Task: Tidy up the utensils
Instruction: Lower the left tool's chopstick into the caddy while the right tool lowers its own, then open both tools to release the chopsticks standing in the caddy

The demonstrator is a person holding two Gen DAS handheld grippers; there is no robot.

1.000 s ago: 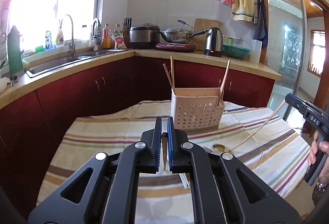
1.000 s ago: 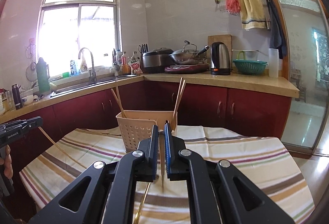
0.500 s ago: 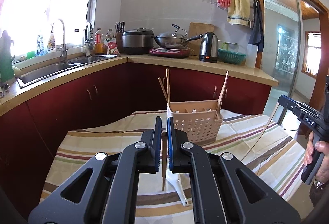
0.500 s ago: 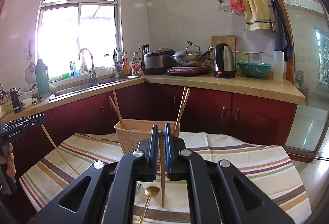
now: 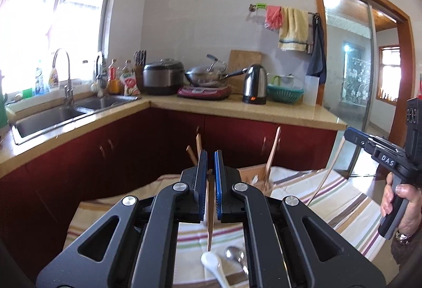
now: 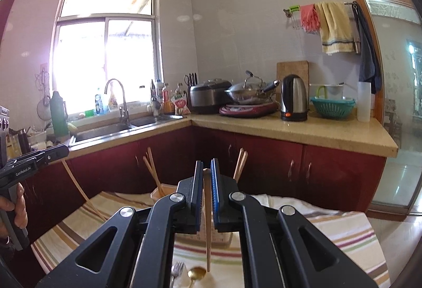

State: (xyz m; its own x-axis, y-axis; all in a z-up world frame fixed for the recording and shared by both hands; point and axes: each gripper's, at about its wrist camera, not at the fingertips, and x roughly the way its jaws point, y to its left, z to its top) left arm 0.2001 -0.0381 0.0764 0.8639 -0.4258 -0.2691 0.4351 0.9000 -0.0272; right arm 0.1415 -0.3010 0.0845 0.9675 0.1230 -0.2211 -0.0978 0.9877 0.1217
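Observation:
My left gripper [image 5: 210, 161] is shut on a wooden chopstick [image 5: 210, 219] that hangs down over the striped table. My right gripper [image 6: 207, 169] is shut on another wooden chopstick [image 6: 208, 232], also hanging down. Both are lifted above the table, in front of the beige perforated utensil basket [image 5: 252, 175], which holds several chopsticks [image 5: 271, 156]; it also shows in the right wrist view [image 6: 163, 190]. A white ceramic spoon [image 5: 212, 263] and a metal spoon [image 5: 234, 253] lie on the cloth below the left gripper. A gold spoon [image 6: 196, 273] and a fork [image 6: 176, 269] lie below the right gripper.
The table has a striped cloth [image 5: 335, 198]. Behind it runs a red-cabinet counter [image 5: 237, 108] with sink, rice cooker, wok, kettle and green basket. The other gripper and hand show at the right edge [image 5: 390, 164] and at the left edge [image 6: 23, 166].
Both grippers have risen with their chopsticks and tilted up. The basket has sunk lower in both views and is now partly hidden behind the fingers.

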